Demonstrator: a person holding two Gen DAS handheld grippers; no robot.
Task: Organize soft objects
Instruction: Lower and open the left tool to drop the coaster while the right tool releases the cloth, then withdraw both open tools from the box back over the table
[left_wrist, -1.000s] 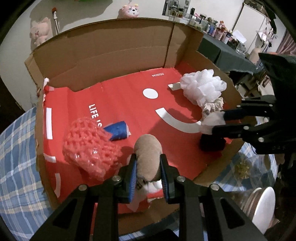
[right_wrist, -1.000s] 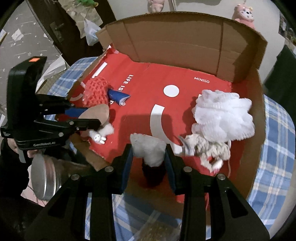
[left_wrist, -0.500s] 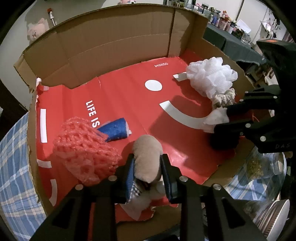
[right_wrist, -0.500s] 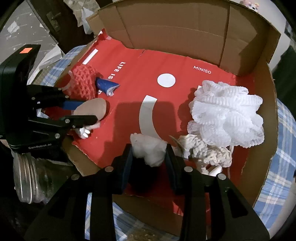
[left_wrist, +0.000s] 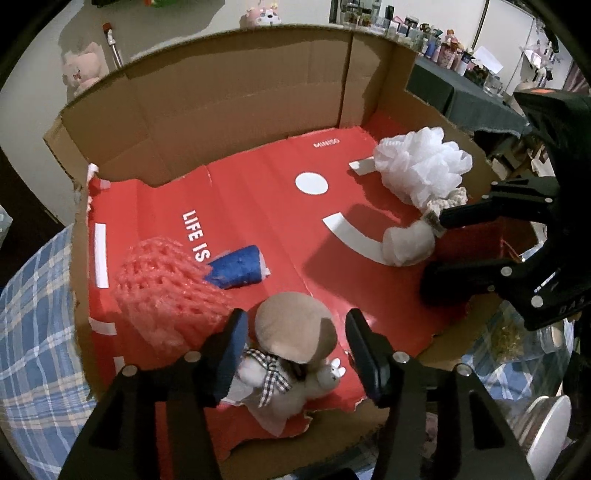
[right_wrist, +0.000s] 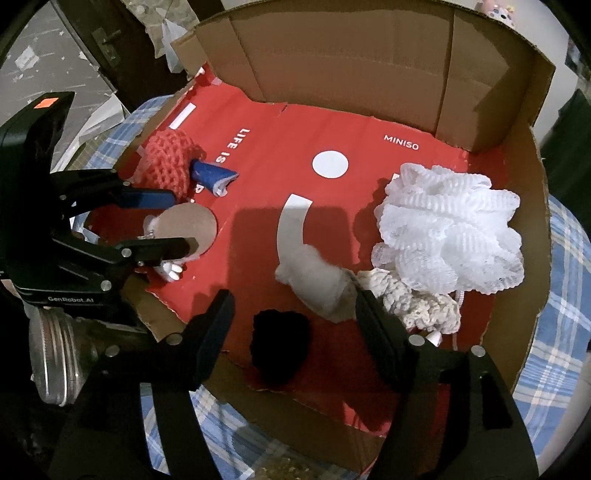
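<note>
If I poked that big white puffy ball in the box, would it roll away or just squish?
The white mesh puff would probably squish first: it is bunched, ruffled netting full of air. It likely weighs very little for its size, so a poke might scoot it across the red box floor. It probably would not roll far, since it looks lumpy and rests against the cream knitted bundle.

1. Your cardboard box (left_wrist: 229, 122) has matt brown corrugated walls; its floor is smooth red printed card, torn rough along the near edge.
2. The mushroom plush (left_wrist: 295, 328) is soft, short-napped tan cloth, with a woven checked ribbon at its neck.
3. The red foam net (left_wrist: 162, 288) is spongy open mesh.
4. The bath pouf (right_wrist: 454, 229) is crinkled white plastic netting; the knitted piece (right_wrist: 424, 302) beside it is coarse cream yarn.
5. Your left gripper (left_wrist: 293, 347) is matt black plastic with blue rubbery pads.
6. The tablecloth (left_wrist: 33, 332) is woven plaid cloth.
</note>
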